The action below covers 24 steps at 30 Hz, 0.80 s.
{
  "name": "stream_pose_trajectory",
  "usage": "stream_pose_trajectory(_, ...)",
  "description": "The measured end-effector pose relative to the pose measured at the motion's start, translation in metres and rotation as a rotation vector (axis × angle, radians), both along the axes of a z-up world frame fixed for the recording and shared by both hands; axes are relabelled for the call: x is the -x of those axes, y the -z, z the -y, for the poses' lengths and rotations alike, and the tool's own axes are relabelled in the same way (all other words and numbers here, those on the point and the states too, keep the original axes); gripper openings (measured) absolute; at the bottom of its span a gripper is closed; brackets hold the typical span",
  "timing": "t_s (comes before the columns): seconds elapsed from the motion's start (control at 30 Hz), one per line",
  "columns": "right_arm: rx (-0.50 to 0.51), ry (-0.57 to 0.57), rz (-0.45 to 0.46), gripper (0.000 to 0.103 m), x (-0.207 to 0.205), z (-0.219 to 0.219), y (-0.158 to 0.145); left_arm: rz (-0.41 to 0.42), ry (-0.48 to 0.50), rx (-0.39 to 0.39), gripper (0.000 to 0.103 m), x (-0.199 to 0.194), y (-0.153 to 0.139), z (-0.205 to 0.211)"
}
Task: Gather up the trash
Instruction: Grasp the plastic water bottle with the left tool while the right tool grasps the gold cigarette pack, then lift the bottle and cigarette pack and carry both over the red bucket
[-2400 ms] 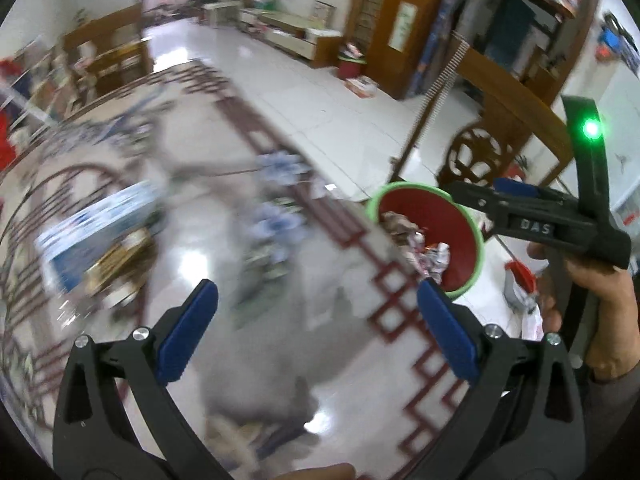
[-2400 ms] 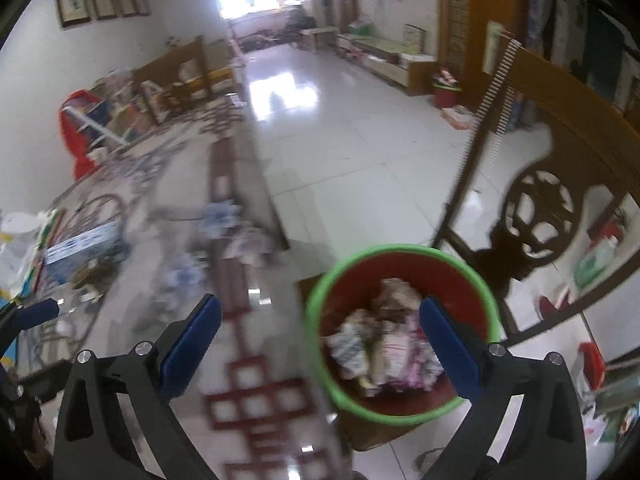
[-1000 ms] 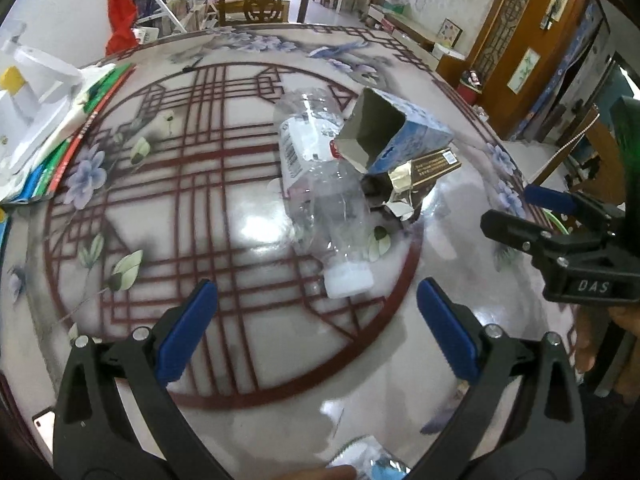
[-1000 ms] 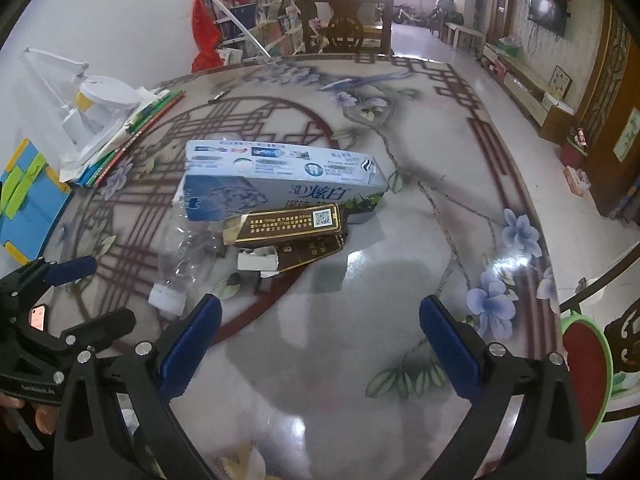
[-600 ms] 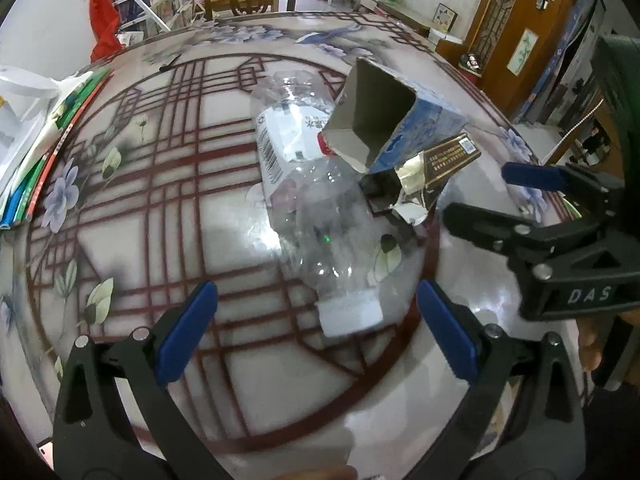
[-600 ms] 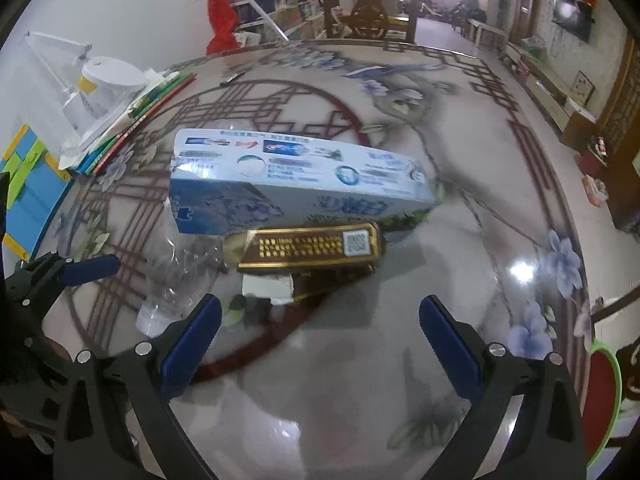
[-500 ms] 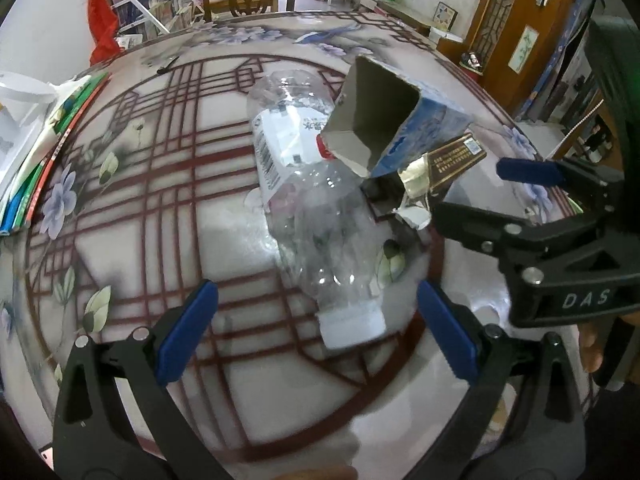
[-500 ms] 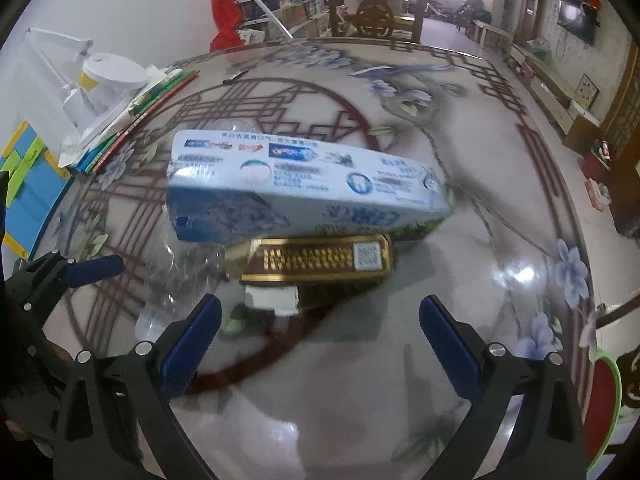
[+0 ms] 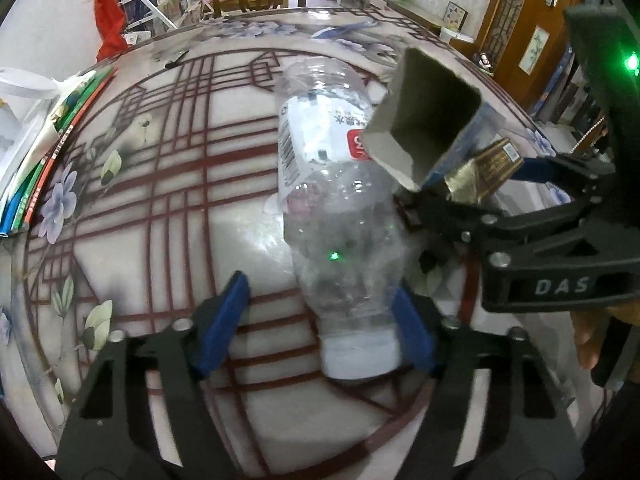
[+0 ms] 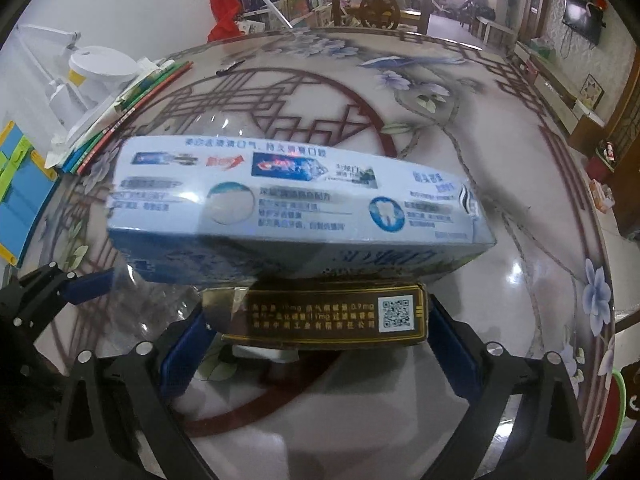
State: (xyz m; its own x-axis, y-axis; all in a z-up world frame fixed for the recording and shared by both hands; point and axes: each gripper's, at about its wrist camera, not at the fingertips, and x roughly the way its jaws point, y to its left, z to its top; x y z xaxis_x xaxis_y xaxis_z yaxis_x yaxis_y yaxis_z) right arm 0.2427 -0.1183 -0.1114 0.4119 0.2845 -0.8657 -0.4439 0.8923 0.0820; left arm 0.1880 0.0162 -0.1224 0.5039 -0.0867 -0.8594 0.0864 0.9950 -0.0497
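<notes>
A clear plastic bottle (image 9: 332,208) lies on the patterned table, its white cap toward me. My left gripper (image 9: 318,324) straddles the bottle's neck and its jaws are closing. The right pad touches the bottle; the left pad stands apart from it. A blue-and-white toothpaste box (image 10: 296,208) rests tilted over the bottle, its open end (image 9: 424,120) facing the left wrist view. In front of it lies a gold cigarette box (image 10: 320,316). My right gripper (image 10: 318,350) is open, with a finger at each end of that box.
A stack of books (image 10: 120,108) and a white lamp base (image 10: 100,68) sit at the table's left edge. A blue and green board (image 10: 20,184) lies further left. The green-rimmed red bin (image 10: 618,420) stands off the table at right. A wooden chair (image 10: 380,4) is beyond.
Both grippers have come down closer to the trash. The left jaws have narrowed around the bottle's neck. The right gripper's fingers now flank the gold cigarette box.
</notes>
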Motion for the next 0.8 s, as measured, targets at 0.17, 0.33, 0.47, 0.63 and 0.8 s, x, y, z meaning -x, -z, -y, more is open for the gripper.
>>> stream_pose_trajectory(0.17, 0.001, 0.003, 0.01, 0.088, 0.002, 0.002, 0.001, 0.0, 0.0, 0.007, 0.041, -0.002, -0.001, -0.005)
stream_pose_trajectory(0.33, -0.017, 0.023, 0.007, 0.088, 0.006, 0.012, -0.003, -0.011, -0.006, 0.031, 0.041, 0.002, -0.002, -0.01)
stream_pose_trajectory(0.47, -0.016, 0.031, 0.013, 0.088, 0.014, 0.019, -0.008, -0.017, -0.028, 0.028, 0.041, 0.005, -0.003, -0.013)
stream_pose_trajectory(0.63, -0.026, 0.031, 0.033, 0.088, 0.025, 0.027, -0.019, -0.009, -0.051, 0.029, 0.041, 0.014, -0.009, -0.018)
stream_pose_trajectory(0.8, -0.044, 0.036, 0.049, 0.088, 0.036, 0.035, -0.029, 0.002, -0.066, 0.033, 0.041, 0.027, -0.018, -0.024)
